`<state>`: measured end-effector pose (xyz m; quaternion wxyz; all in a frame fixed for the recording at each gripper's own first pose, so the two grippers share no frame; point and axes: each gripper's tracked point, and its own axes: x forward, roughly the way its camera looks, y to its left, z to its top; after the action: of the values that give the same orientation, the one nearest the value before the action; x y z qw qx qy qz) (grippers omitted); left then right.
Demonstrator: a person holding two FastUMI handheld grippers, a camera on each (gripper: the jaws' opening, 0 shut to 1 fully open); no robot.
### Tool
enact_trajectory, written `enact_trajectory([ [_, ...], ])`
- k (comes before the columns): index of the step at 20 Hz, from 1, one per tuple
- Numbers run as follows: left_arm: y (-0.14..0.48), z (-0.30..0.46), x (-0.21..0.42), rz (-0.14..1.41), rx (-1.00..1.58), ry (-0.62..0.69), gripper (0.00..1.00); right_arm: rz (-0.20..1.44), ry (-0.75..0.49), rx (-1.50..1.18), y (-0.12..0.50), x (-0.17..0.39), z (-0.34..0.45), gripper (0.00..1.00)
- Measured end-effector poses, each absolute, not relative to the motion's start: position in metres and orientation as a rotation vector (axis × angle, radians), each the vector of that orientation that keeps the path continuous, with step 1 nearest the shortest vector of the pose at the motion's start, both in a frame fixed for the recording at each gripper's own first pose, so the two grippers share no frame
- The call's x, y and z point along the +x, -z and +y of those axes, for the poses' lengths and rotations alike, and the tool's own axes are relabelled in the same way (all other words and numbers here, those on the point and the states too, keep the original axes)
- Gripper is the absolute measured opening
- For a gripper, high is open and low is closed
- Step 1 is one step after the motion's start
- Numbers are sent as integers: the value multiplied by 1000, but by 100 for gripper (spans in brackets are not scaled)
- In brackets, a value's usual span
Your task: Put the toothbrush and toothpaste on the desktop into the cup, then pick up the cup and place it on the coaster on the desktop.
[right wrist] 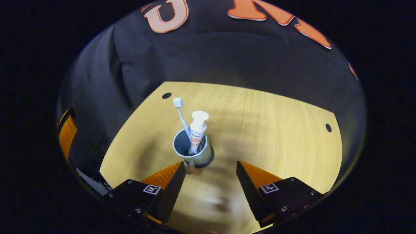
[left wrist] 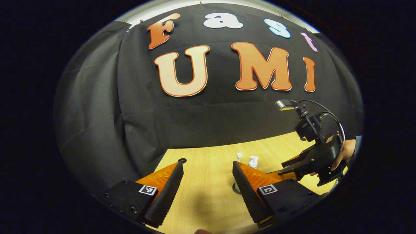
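A grey-green cup point(right wrist: 191, 150) stands upright on a dark round coaster point(right wrist: 210, 159) on the wooden desktop point(right wrist: 266, 130). A white toothbrush point(right wrist: 180, 115) and a white toothpaste tube point(right wrist: 197, 131) stand in it, both leaning slightly. The cup's small handle point(right wrist: 190, 166) points toward my right gripper point(right wrist: 210, 167), which is open just short of the cup and touches nothing. My left gripper point(left wrist: 208, 165) is open over bare wood. The toothbrush head point(left wrist: 239, 155) and toothpaste cap point(left wrist: 253, 161) peek above its right finger, which hides the cup.
In the left gripper view a hand point(left wrist: 344, 152) holds the right gripper's body point(left wrist: 317, 156) at the right, over the desktop. Small round holes point(right wrist: 166, 95) point(right wrist: 328, 127) mark the far corners. Black cloth wall point(left wrist: 211, 123) stands behind the desk. The left gripper's edge point(right wrist: 66, 133) shows at far left.
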<state>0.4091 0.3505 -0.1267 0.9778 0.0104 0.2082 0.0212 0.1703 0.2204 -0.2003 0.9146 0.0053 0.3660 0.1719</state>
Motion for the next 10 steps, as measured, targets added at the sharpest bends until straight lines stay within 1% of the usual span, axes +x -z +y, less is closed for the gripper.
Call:
enact_trajectory([
  [4, 105, 311, 411, 399, -17, -15, 97, 578, -278, 48, 159, 144, 161, 96],
  [8, 75, 275, 409, 334, -3, 19, 97, 417, -210, 24, 127, 120, 116, 96],
  [10, 58, 257, 407, 296, 2, 38, 97, 306, -167, -12, 100, 103, 86, 96],
])
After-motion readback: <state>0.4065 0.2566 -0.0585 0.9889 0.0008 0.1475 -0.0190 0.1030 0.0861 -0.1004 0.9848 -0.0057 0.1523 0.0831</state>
